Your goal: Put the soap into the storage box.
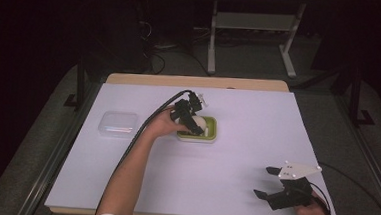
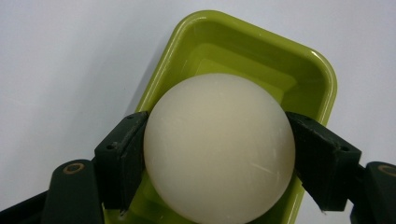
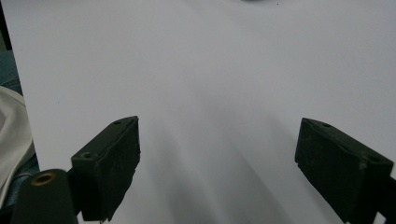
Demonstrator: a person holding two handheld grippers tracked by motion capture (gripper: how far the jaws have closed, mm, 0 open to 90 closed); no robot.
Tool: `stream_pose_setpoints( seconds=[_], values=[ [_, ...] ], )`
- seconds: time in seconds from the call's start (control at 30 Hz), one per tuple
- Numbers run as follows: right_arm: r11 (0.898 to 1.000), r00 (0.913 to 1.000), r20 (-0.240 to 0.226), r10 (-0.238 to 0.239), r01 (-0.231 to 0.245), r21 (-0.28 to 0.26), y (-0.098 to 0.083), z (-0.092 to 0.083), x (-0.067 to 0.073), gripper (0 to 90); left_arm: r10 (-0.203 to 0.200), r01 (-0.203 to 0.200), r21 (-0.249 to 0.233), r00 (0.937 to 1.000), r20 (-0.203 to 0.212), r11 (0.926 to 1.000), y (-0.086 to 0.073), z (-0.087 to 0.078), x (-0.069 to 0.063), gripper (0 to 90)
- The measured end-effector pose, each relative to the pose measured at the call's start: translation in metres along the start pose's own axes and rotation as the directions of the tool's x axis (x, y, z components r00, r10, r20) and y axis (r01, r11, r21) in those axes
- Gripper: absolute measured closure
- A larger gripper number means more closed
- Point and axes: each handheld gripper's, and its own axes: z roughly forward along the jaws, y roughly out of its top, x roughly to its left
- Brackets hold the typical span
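The left tool [image 1: 194, 118] grips a cream-white ball [image 2: 219, 148], with one black jaw pressed against each side of it, as the left gripper view shows plainly. The ball sits directly over a lime-green rectangular tray [image 2: 261, 44], and its lower part lies within the tray's rim; whether it touches the tray floor cannot be told. In the high view the tray [image 1: 214, 134] stands near the middle of the white-covered bench [image 1: 257, 121], with the person's left hand [image 1: 163, 123] just beside its left edge. A clear lidded plastic box [image 1: 118, 123] lies on the bench to the left of the tray, apart from it. The right tool [image 1: 268, 183] is held near the front right corner of the bench, well apart from the tray. Its jaws stand wide apart with nothing between them, and the right gripper view shows bare white surface in the gap.
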Motion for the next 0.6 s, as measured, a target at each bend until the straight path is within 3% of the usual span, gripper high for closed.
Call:
stream_pose_setpoints(
  seconds=[0.43, 0.6],
  values=[
    [1.0, 1.0, -0.006, -0.001, 0.001, 0.004, 0.001, 0.001, 0.001, 13.4, -0.001, 0.001, 0.002, 1.0, 0.002, 1.0, -0.001, -0.003, 0.0, 24.6],
    [1.0, 1.0, -0.007, -0.004, 0.004, 0.007, 0.001, 0.001, 0.001, 13.4, 0.001, -0.001, -0.038, 1.0, -0.001, 0.9993, 0.0, -0.012, -0.002, 25.0]
  ],
)
